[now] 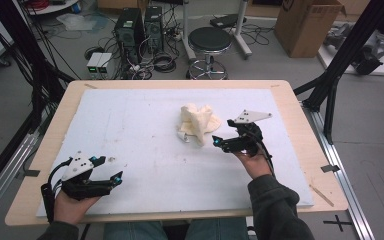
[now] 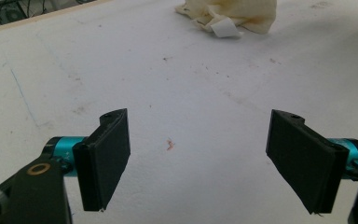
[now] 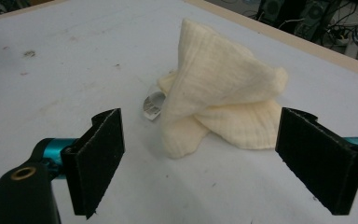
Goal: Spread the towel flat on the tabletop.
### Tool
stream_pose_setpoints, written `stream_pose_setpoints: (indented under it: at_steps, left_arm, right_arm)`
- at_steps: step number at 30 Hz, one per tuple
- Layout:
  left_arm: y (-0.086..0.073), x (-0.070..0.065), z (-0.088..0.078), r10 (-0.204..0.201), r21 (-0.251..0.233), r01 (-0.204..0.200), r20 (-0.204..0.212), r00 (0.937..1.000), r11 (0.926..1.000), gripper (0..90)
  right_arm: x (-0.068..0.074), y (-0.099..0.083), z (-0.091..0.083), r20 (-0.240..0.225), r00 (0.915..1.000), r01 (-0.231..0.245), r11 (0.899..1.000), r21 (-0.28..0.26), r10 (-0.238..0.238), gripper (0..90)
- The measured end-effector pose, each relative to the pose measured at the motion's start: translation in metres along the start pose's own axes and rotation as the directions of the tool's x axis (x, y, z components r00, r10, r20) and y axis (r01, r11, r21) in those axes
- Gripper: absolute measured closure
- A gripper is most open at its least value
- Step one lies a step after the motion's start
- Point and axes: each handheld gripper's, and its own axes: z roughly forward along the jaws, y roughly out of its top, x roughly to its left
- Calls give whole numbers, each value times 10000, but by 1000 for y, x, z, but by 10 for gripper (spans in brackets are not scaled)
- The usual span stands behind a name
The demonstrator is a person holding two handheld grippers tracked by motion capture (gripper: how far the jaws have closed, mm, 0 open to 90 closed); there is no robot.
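Cream-coloured and crumpled, the cloth [image 3: 216,100] sits in a peaked heap on the white board [image 1: 140,125], just ahead of the right gripper [image 3: 198,158] and in line with the gap between its jaws. Those jaws stand wide apart and touch nothing. A small white tag [image 3: 153,105] pokes out at the cloth's base, toward the left jaw. The left gripper [image 2: 198,161] rests low, jaws wide apart and empty, with the cloth well ahead of them.
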Motion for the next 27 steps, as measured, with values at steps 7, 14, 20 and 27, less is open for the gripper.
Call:
stream_pose_setpoints:
  at_steps: [7,14,20,27]
  left_arm:
    - [0,1,0,61,-13,-61,-21,10000,10000,221]
    - [0,1,1,61,22,-61,23,10000,10000,222]
    - [0,1,2,48,19,-48,21,10000,10000,222]
    - [0,1,2,46,54,-46,61,10000,10000,223]
  right_arm:
    - [1,14,24,-22,9999,155,9999,-3,-155,207]
    - [5,20,49,-128,9996,252,9996,148,-250,308]
    - [1,12,78,-134,9998,162,9979,629,-154,370]
    - [-4,6,98,51,10000,0,9958,914,-5,462]
